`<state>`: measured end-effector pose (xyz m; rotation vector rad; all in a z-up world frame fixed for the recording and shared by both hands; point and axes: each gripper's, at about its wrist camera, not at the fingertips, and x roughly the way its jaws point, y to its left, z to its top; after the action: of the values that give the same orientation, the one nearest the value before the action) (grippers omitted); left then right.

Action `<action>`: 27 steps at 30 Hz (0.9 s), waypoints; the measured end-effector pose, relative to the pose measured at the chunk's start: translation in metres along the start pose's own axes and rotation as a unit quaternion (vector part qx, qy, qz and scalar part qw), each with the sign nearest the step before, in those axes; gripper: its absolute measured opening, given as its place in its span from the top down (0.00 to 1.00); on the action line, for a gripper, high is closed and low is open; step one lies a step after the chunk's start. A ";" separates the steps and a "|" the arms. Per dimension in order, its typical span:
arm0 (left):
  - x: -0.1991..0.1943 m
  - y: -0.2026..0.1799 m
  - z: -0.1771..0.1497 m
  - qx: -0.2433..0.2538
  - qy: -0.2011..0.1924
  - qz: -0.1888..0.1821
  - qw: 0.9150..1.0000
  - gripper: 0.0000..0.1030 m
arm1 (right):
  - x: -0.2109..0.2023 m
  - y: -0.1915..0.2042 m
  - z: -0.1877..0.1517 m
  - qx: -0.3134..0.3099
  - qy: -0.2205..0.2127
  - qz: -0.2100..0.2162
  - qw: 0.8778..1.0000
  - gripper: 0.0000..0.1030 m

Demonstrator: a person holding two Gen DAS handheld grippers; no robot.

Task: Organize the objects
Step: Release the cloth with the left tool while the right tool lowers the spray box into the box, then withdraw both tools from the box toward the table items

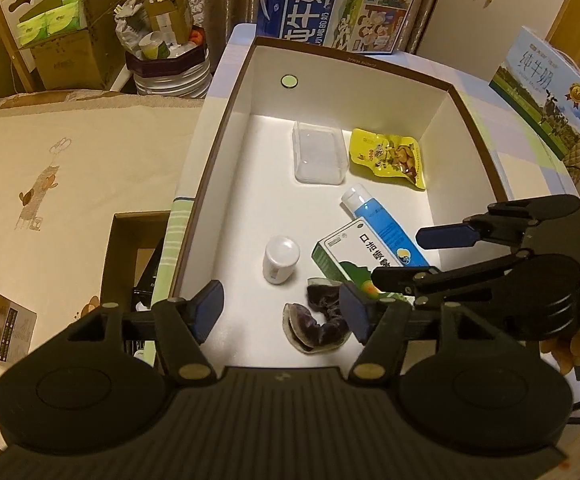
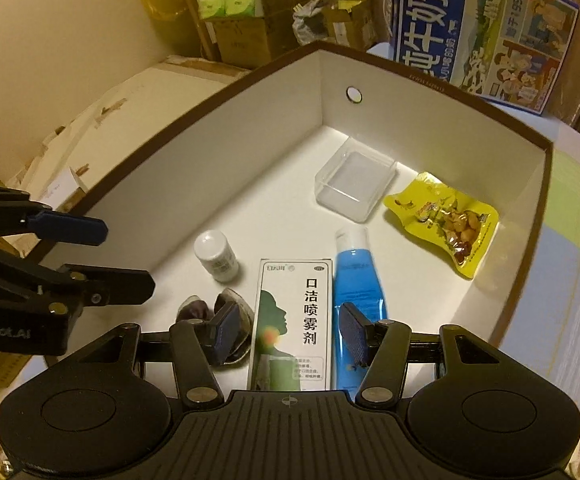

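A brown-rimmed white box (image 1: 369,92) (image 2: 250,128) holds everything. My left gripper (image 1: 284,314) (image 2: 128,256) is open just above its floor, and a dark purple packet (image 1: 321,320) (image 2: 198,312) lies loose between the fingers. My right gripper (image 2: 288,320) (image 1: 397,257) hovers over a white-and-green mouth spray carton (image 2: 290,292) (image 1: 349,248). Its jaws are slightly wider than the carton, with a gap at each pad. Beside the carton lie a blue tube (image 2: 355,276) (image 1: 377,212) and a small white bottle (image 2: 216,256) (image 1: 280,260).
A clear plastic tray (image 1: 319,152) and a yellow snack pouch (image 1: 389,156) lie toward the box's far end. Milk cartons (image 1: 329,0) stand behind the box and another milk carton (image 1: 545,80) to the right. Cardboard boxes of tissue packs (image 1: 62,20) are piled far left, beyond a cream cloth (image 1: 70,160).
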<state>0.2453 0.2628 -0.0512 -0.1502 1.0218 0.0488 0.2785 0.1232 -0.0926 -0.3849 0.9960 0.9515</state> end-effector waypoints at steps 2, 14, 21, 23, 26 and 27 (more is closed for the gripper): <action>-0.001 -0.001 0.000 0.002 -0.002 -0.002 1.000 0.41 | -0.008 0.001 -0.002 -0.003 -0.004 -0.001 1.000 0.49; -0.025 -0.013 -0.003 0.007 -0.025 -0.017 1.000 0.32 | -0.067 0.001 -0.022 0.021 -0.045 0.008 0.999 0.48; -0.039 -0.026 -0.010 0.009 -0.033 -0.020 0.999 0.26 | -0.098 -0.002 -0.038 0.046 -0.065 0.011 0.997 0.48; -0.043 -0.030 -0.013 0.008 -0.036 -0.022 0.999 0.26 | -0.106 -0.003 -0.044 0.053 -0.069 0.013 0.996 0.48; -0.050 -0.038 -0.016 0.010 -0.040 -0.021 0.999 0.22 | -0.118 -0.004 -0.051 0.059 -0.075 0.013 0.995 0.48; -0.052 -0.040 -0.018 0.011 -0.041 -0.020 0.999 0.22 | -0.122 -0.005 -0.055 0.060 -0.077 0.015 0.995 0.48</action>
<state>0.2075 0.2224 -0.0115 -0.1463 0.9362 0.0077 0.2285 0.0239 -0.0191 -0.1933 0.9152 0.9280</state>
